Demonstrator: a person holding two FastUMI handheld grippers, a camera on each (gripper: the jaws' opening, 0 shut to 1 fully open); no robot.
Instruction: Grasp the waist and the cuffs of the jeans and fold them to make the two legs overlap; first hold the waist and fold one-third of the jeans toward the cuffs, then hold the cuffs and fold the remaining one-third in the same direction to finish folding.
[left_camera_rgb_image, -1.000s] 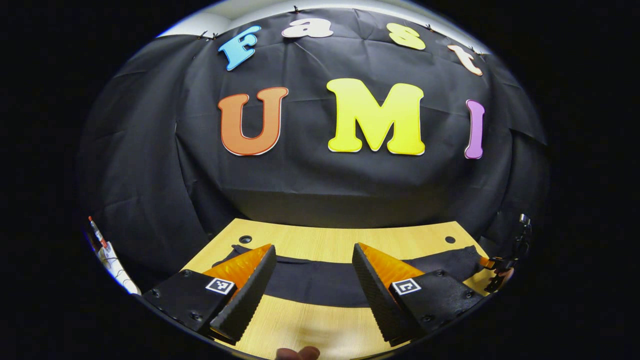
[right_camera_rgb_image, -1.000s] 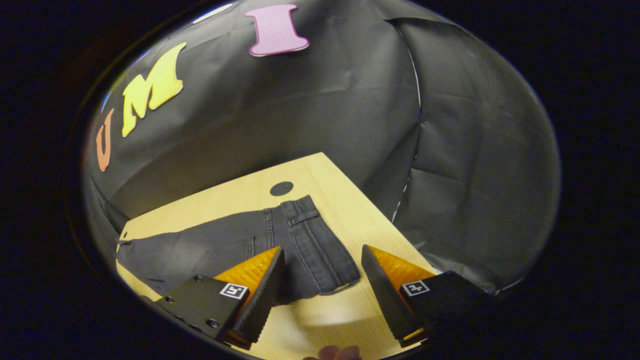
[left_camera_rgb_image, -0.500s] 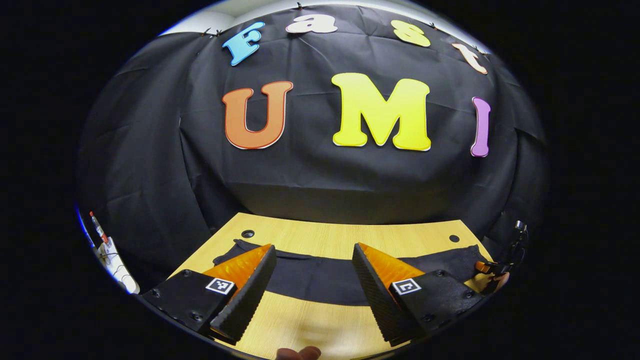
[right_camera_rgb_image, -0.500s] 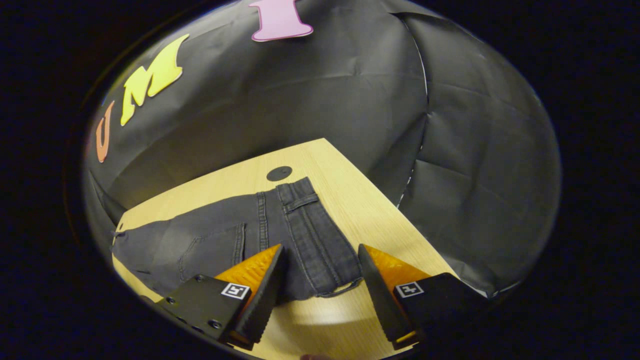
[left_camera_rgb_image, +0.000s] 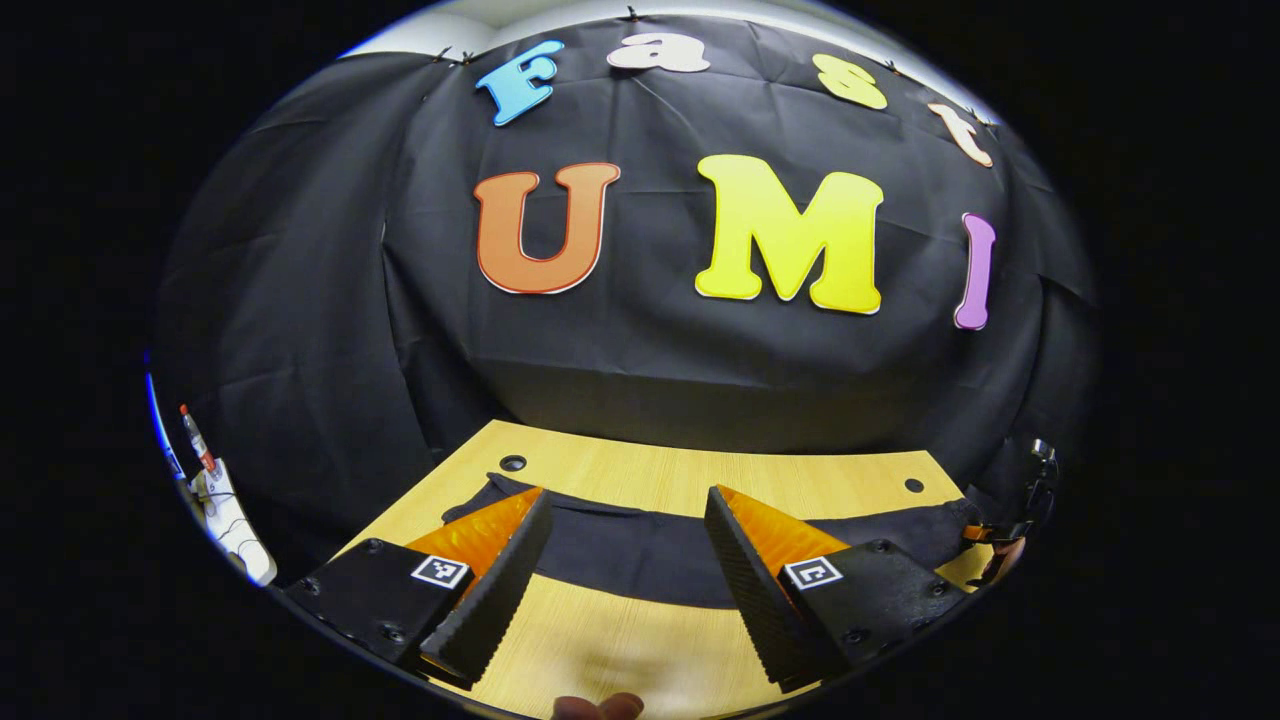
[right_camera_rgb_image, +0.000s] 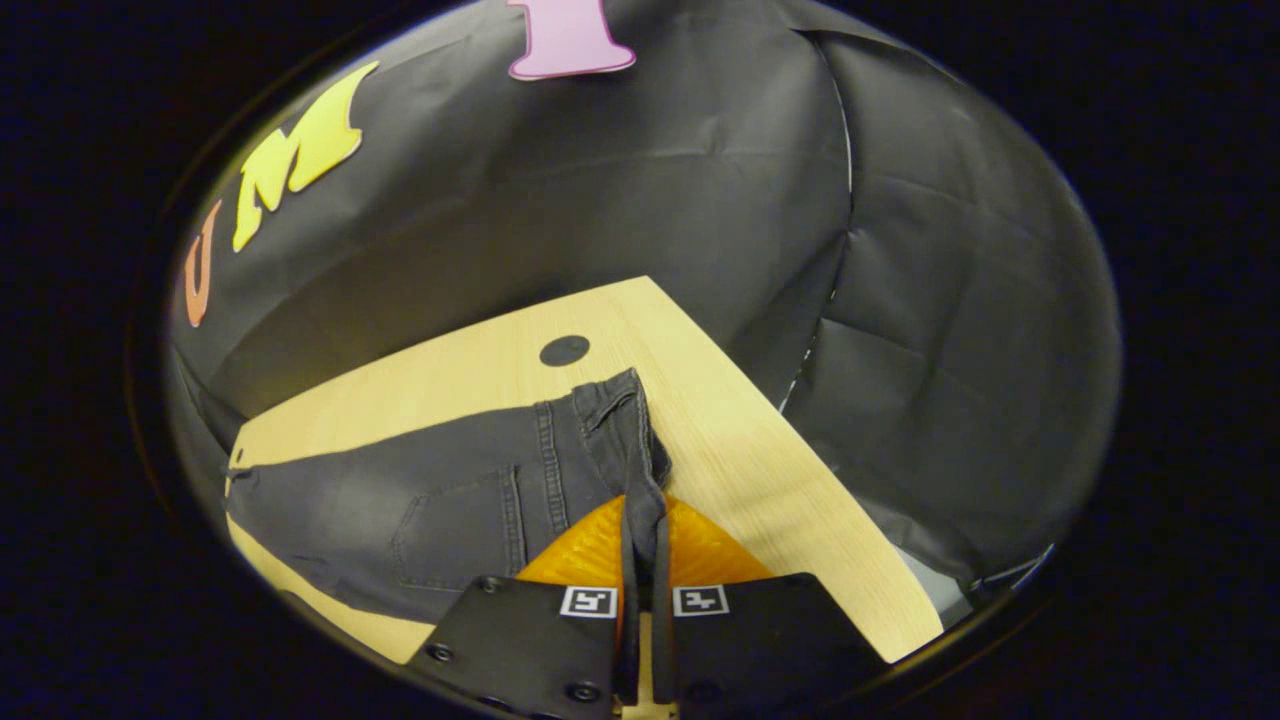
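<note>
Dark grey jeans (left_camera_rgb_image: 640, 560) lie flat across the wooden table (left_camera_rgb_image: 620, 650), cuff end at the left and waist end at the right of the left gripper view. My left gripper (left_camera_rgb_image: 627, 505) hovers open above the middle of the legs, with nothing between its fingers. In the right gripper view the jeans (right_camera_rgb_image: 450, 500) spread to the left, back pocket up. My right gripper (right_camera_rgb_image: 641, 505) is shut on the waistband (right_camera_rgb_image: 628, 420) at its near corner, and the denim bunches up into a ridge between the fingers.
The table (right_camera_rgb_image: 720, 400) ends close to the right of the waist, with black cloth wall beyond. Round holes (left_camera_rgb_image: 513, 463) (right_camera_rgb_image: 564, 350) sit near the far corners. A white object with a red-tipped pen (left_camera_rgb_image: 215, 490) stands off the table's left. A fingertip (left_camera_rgb_image: 598, 706) shows at the bottom.
My right gripper moved forward over the waistband and shut on it, puckering the denim. The left gripper stayed open and drifted slightly left.
</note>
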